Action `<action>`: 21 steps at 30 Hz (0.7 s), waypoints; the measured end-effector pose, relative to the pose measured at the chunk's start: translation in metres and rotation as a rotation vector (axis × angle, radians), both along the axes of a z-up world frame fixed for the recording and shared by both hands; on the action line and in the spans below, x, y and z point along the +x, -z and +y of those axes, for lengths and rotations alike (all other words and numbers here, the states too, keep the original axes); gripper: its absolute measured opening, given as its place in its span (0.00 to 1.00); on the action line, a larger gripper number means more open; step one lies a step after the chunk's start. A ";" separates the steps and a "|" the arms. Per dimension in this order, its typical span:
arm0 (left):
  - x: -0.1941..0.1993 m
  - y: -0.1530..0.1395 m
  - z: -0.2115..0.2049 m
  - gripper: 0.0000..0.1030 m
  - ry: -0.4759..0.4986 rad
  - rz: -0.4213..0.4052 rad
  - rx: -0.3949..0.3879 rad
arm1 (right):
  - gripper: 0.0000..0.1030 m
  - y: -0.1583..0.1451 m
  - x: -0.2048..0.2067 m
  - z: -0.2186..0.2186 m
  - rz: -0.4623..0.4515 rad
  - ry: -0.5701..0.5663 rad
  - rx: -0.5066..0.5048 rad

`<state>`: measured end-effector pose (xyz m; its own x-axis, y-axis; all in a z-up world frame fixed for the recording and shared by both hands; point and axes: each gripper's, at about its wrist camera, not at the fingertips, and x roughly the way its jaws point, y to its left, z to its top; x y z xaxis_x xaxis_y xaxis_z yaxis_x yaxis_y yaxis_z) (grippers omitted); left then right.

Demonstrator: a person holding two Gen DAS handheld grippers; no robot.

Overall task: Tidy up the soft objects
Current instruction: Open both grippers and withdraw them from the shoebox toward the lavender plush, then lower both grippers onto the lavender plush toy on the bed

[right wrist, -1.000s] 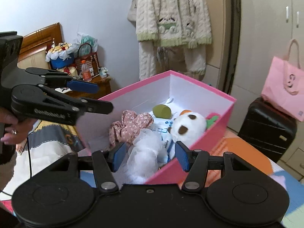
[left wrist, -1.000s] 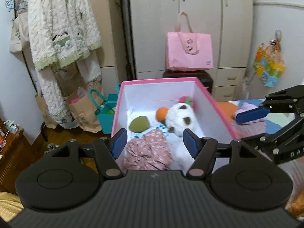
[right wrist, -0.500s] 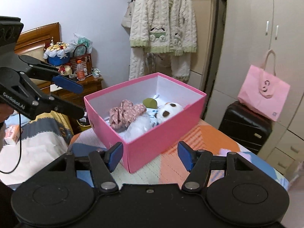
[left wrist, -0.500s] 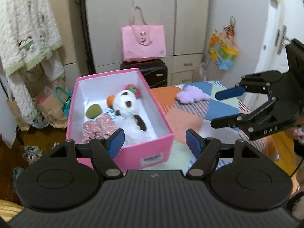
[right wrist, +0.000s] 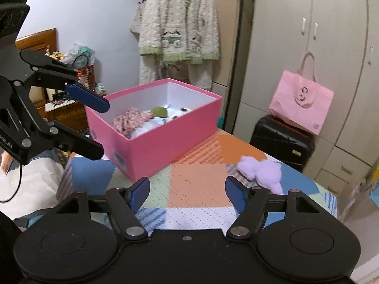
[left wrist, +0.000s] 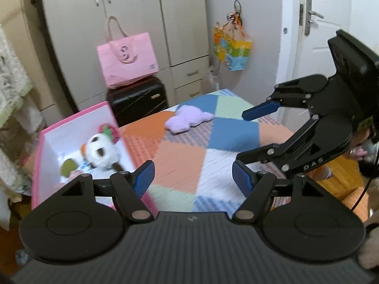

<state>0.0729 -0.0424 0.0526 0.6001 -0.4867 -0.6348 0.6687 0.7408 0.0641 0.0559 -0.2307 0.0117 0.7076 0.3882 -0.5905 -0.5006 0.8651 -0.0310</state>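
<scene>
A pink box (right wrist: 163, 139) with a white inside stands on the patchwork mat (right wrist: 196, 184). It holds a white plush (left wrist: 99, 151), a green ball (right wrist: 159, 111) and a floral pink cloth (right wrist: 129, 122). A lilac soft toy (right wrist: 260, 171) lies on the mat to the right of the box; it also shows in the left wrist view (left wrist: 187, 119). My left gripper (left wrist: 193, 179) is open and empty above the mat beside the box (left wrist: 40, 161). My right gripper (right wrist: 187, 195) is open and empty, short of the lilac toy.
A black suitcase (right wrist: 281, 142) with a pink tote bag (right wrist: 300, 104) on it stands by the wardrobe (left wrist: 132, 23). A fluffy robe (right wrist: 180, 28) hangs behind the box. A wooden nightstand (right wrist: 64, 113) and a bed stand at the left. A door (left wrist: 324, 23) is at the right.
Both grippers have pulled back from over the box and swung right. The box now sits farther off and the lilac toy has come into view ahead.
</scene>
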 end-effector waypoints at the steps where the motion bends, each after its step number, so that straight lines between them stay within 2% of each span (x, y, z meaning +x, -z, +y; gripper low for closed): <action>1: 0.005 0.002 -0.005 0.69 0.002 0.008 -0.013 | 0.75 0.002 0.002 -0.003 0.000 0.010 0.003; 3: 0.015 0.008 -0.013 0.69 -0.009 0.006 -0.032 | 0.79 0.008 0.007 -0.011 -0.016 0.028 -0.004; 5: 0.025 0.015 -0.021 0.69 -0.037 -0.011 -0.043 | 0.80 0.014 0.013 -0.017 -0.028 0.041 -0.014; 9: 0.052 0.026 -0.030 0.69 -0.070 0.033 -0.107 | 0.80 0.025 0.027 -0.026 -0.042 0.038 -0.025; 13: 0.073 0.036 -0.042 0.69 -0.110 0.028 -0.143 | 0.80 0.035 0.045 -0.036 -0.050 0.033 -0.023; 17: 0.093 0.044 -0.051 0.69 -0.103 0.091 -0.223 | 0.81 0.046 0.062 -0.043 -0.133 0.047 -0.055; 19: 0.095 0.048 -0.058 0.71 -0.107 0.055 -0.244 | 0.82 0.053 0.074 -0.048 -0.147 0.047 -0.071; 21: 0.095 0.053 -0.069 0.71 -0.136 -0.010 -0.214 | 0.82 0.060 0.089 -0.053 -0.134 0.046 -0.071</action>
